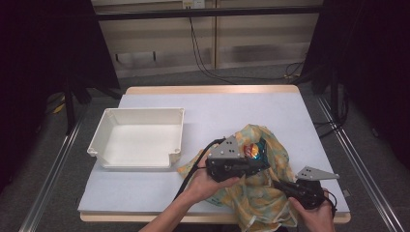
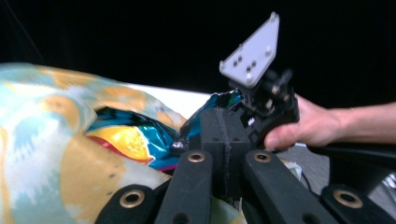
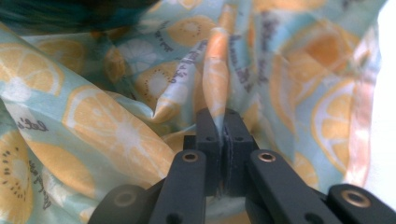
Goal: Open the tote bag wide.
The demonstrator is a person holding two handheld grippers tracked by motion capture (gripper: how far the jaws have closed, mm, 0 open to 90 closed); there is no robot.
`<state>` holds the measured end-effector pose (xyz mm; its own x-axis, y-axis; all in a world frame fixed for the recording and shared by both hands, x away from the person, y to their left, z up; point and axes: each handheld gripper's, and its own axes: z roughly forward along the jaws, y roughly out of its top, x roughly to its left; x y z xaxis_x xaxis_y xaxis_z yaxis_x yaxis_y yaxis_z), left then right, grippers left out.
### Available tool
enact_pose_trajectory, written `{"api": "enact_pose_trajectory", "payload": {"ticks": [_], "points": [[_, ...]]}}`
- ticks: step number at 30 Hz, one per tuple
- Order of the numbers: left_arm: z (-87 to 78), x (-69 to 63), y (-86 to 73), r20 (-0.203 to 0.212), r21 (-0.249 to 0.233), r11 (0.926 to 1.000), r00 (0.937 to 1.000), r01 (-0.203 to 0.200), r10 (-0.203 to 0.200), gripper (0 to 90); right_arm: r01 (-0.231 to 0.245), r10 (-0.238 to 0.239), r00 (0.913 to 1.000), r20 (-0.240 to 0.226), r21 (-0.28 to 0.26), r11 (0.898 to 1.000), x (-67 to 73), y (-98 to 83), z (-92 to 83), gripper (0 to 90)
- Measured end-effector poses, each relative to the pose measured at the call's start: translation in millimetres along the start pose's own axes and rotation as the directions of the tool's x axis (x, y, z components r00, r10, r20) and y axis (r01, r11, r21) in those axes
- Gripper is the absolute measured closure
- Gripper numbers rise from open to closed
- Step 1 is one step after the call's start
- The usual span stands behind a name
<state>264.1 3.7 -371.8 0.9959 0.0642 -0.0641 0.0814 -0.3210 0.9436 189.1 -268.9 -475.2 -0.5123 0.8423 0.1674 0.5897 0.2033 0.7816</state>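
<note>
A cloth bag (image 1: 261, 193) printed with orange and kiwi slices lies crumpled at the table's front right. In its open mouth sits a shiny blue, red and yellow snack packet (image 1: 251, 151). My left gripper (image 1: 265, 164) reaches in from the left, its jaws closed on the packet's blue foil edge (image 2: 219, 100), with the packet (image 2: 126, 142) lying inside the bag's cloth (image 2: 42, 154). My right gripper (image 1: 279, 184) is at the bag's right side and is shut on an upright fold of the cloth (image 3: 217, 79), its pads (image 3: 208, 130) pressed together on it.
An empty white plastic bin (image 1: 140, 112) stands on the left half of the white table (image 1: 227, 108). The bag hangs slightly over the front edge. Dark curtains and metal rails flank the table, and cables run on the floor behind it.
</note>
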Motion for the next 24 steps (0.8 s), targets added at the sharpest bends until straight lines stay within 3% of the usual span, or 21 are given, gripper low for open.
{"api": "enact_pose_trajectory", "payload": {"ticks": [4, 7, 13, 20, 24], "points": [[-3.0, 2.1, 0.6, -0.012, 0.003, 1.0, 0.9999, 0.009, -0.009, 90.0, 0.01, -0.01, 1.0, 0.001, -0.03, 1.0, 1.7, 4.6, -7.9, 77.2], [-2.1, 2.0, -0.8, 0.001, 0.003, 0.9999, 0.9999, 0.01, -0.01, 90.0, 0.032, -0.032, 0.9995, -0.007, -0.073, 0.997, 3.3, 12.2, -18.2, 68.5], [1.9, 4.1, -6.4, -0.017, 0.048, 0.9988, 0.9998, 0.014, -0.013, 90.0, 0.053, -0.055, 0.9985, -0.008, -0.143, 0.988, -1.6, 34.0, -31.6, 60.8], [1.5, 4.0, -8.0, -0.004, 0.04, 0.9989, 0.9997, 0.022, -0.022, 90.0, 0.073, -0.076, 0.9971, -0.007, -0.199, 0.977, -13.7, 67.5, -24.4, 55.7], [-0.4, 3.1, -10.3, 0.007, 0.026, 0.9994, 0.9997, 0.025, -0.025, 90.0, 0.071, -0.071, 0.9974, 0.004, -0.197, 0.978, -18.0, 84.0, -9.9, 48.2]]}}
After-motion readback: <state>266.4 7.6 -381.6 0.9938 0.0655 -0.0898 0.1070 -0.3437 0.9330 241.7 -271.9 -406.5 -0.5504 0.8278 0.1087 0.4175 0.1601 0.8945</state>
